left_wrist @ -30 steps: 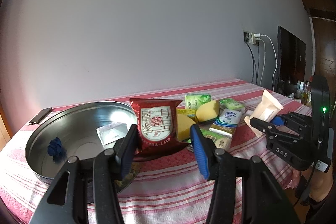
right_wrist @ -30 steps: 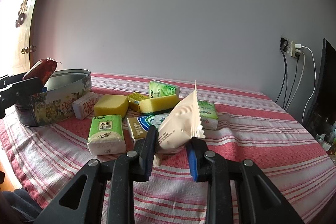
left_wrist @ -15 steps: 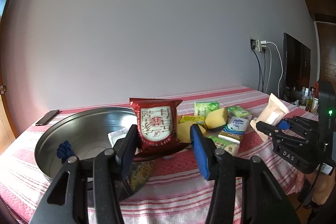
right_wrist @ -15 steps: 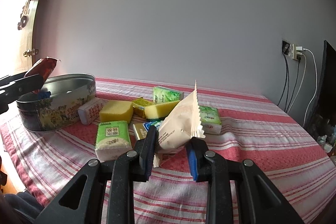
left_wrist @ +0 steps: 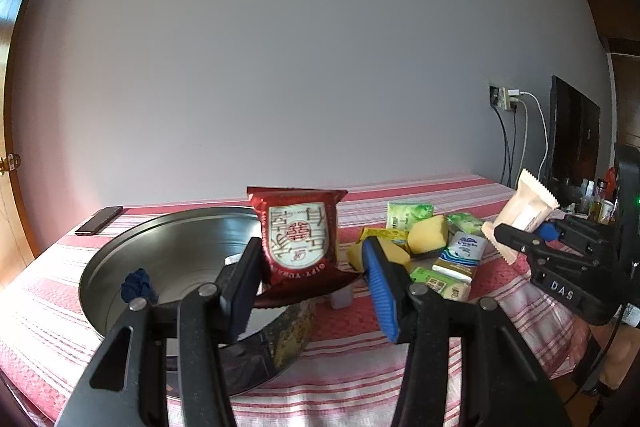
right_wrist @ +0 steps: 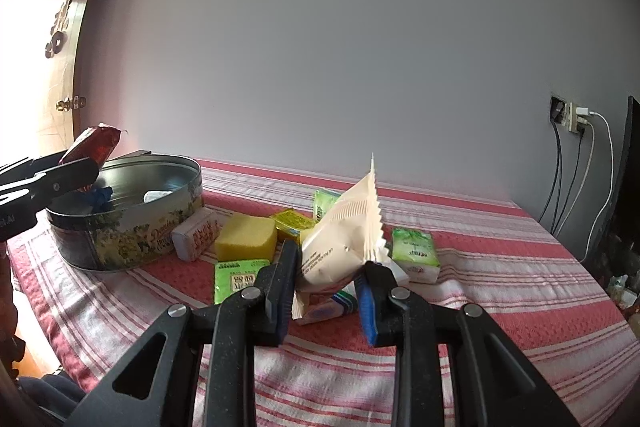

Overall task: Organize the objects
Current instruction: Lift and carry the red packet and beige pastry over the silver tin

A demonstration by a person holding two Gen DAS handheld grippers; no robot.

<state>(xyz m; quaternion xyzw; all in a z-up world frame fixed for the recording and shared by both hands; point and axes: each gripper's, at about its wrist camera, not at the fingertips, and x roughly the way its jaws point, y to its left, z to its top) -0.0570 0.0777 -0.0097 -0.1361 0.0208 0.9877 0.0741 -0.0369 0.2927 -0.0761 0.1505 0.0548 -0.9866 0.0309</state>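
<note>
Covering table: striped red cloth [right_wrist: 480, 267]; wall [right_wrist: 360, 47] seemingly grey.

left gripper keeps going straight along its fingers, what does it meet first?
Apart from the red snack packet the left gripper already holds, probably the yellow sponges on the striped tablecloth, just right of the round tin. Depth is unclear through the fisheye.
</note>
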